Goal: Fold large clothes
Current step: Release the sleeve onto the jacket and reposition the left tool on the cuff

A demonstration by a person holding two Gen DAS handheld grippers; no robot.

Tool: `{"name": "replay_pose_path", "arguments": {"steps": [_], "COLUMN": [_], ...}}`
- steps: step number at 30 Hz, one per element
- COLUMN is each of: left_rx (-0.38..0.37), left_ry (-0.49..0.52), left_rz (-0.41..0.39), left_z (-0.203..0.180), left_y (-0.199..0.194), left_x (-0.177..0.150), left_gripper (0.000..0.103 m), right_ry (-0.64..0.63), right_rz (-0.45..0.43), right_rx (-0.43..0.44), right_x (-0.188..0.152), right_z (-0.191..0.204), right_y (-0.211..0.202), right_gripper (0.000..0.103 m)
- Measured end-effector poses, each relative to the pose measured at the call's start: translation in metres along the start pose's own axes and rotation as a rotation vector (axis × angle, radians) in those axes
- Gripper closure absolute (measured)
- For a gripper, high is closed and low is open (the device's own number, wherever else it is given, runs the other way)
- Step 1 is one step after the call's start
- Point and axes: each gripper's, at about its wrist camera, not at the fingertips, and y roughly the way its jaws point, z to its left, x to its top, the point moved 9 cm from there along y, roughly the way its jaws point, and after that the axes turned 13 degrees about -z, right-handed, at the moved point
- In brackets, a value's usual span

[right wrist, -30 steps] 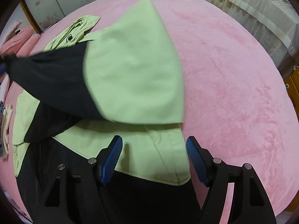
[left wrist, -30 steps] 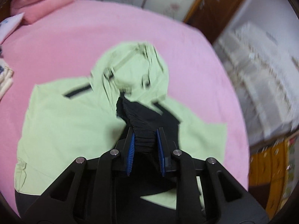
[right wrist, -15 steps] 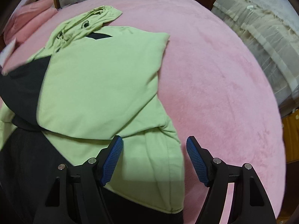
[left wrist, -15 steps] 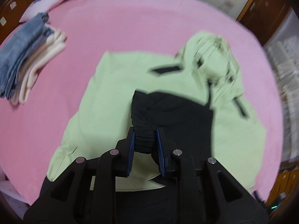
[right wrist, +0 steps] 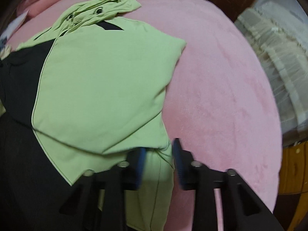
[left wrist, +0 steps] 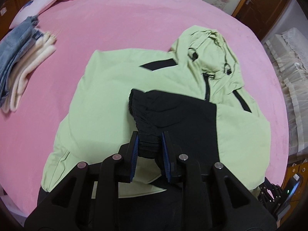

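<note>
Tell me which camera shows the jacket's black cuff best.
The left wrist view: the black cuff sits gathered between the left gripper fingers, sharp and centered. The right wrist view shows only the black sleeve fabric at its left edge; the cuff is out of frame.

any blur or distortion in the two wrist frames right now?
Left wrist: mostly sharp, black cuff crisp in the left gripper; heavy fisheye bending of the pink bed.
Right wrist: motion blur on the right gripper and green jacket.
</note>
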Motion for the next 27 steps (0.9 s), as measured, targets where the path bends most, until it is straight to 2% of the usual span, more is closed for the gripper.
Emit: {"name": "replay_pose_path", "arguments": {"steps": [1, 3, 6, 8, 9, 12, 14, 16, 18, 19, 21, 22, 23, 24, 26, 27], "left_rx": [0.001, 0.038, 0.177, 0.233, 0.268, 0.308, 0.29, 0.26, 0.179, 0.1, -0.028, -0.04, -0.047, -0.071, -0.065, -0.026], "left_ry": [0.007, 0.035, 0.095, 0.109, 0.096, 0.056, 0.051, 0.052, 0.051, 0.05, 0.0, -0.031, -0.065, -0.102, -0.089, -0.042], "left_rz": [-0.012, -0.012, 0.035, 0.066, 0.077, 0.061, 0.035, 0.032, 0.042, 0.068, 0.17, 0.207, 0.232, 0.253, 0.274, 0.28], "left_z": [-0.003, -0.003, 0.014, 0.028, 0.039, 0.053, 0.049, 0.038, 0.017, -0.002, -0.035, -0.041, -0.048, -0.057, -0.065, -0.066], "left_y": [-0.001, 0.002, 0.014, 0.02, 0.022, 0.014, 0.004, -0.003, -0.006, -0.004, 0.004, 0.01, 0.014, 0.022, 0.033, 0.04], "left_x": [0.002, 0.002, -0.005, -0.01, -0.012, -0.013, -0.012, -0.013, -0.016, -0.022, -0.04, -0.046, -0.053, -0.06, -0.069, -0.076], "left_gripper": [0.083, 0.083, 0.083, 0.083, 0.083, 0.083, 0.083, 0.083, 0.083, 0.083, 0.083, 0.083, 0.083, 0.083, 0.083, 0.083], "right_ry": [0.028, 0.166, 0.383, 0.463, 0.461, 0.373, 0.325, 0.328, 0.374, 0.402, 0.486, 0.534, 0.599, 0.67, 0.746, 0.764], "right_rz": [0.007, 0.02, 0.054, 0.077, 0.074, 0.03, -0.05, -0.096, -0.103, -0.096, -0.056, -0.009, 0.077, 0.178, 0.255, 0.256], "right_rx": [0.004, 0.006, 0.012, -0.001, -0.008, -0.075, -0.078, -0.038, 0.105, 0.175, 0.342, 0.399, 0.468, 0.53, 0.581, 0.6], "right_x": [-0.001, -0.005, -0.018, -0.025, -0.026, -0.021, -0.008, 0.003, 0.016, 0.02, 0.031, 0.032, 0.029, 0.024, 0.021, 0.023], "right_z": [-0.003, -0.015, -0.035, -0.042, -0.043, -0.043, -0.037, -0.024, 0.004, 0.019, 0.056, 0.073, 0.092, 0.113, 0.136, 0.144], "right_y": [0.001, 0.005, 0.006, 0.001, -0.003, -0.028, -0.055, -0.072, -0.079, -0.081, -0.075, -0.07, -0.06, -0.049, -0.037, -0.033], "right_gripper": [0.083, 0.083, 0.077, 0.074, 0.074, 0.074, 0.074, 0.074, 0.074, 0.074, 0.074, 0.075, 0.083, 0.087, 0.093, 0.094]}}
